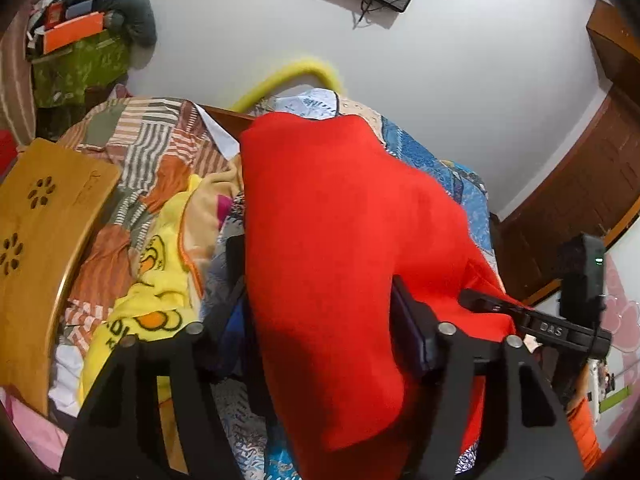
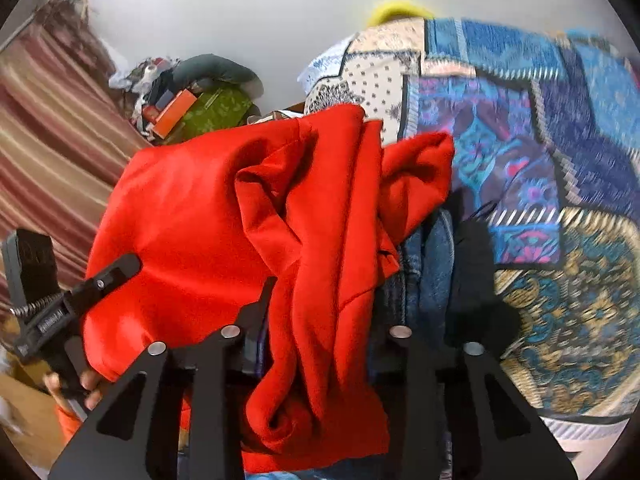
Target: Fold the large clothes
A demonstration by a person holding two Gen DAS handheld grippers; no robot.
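Note:
A large red garment (image 1: 340,240) hangs lifted above the bed and fills the middle of both views. My left gripper (image 1: 320,312) is shut on its cloth, which drapes between and over the fingers. In the right wrist view the red garment (image 2: 248,220) is bunched in folds, and my right gripper (image 2: 320,308) is shut on it. Each view shows the other gripper holding the garment's edge: the right gripper (image 1: 520,312) at the right, the left gripper (image 2: 80,292) at the left. The fingertips are hidden by cloth.
A bed with a blue patterned quilt (image 2: 540,160) lies below. A striped blanket (image 1: 152,148) and a yellow duck blanket (image 1: 160,280) lie at left. A wooden lap table (image 1: 44,240) stands at the far left. Denim clothes (image 2: 428,272) lie under the garment.

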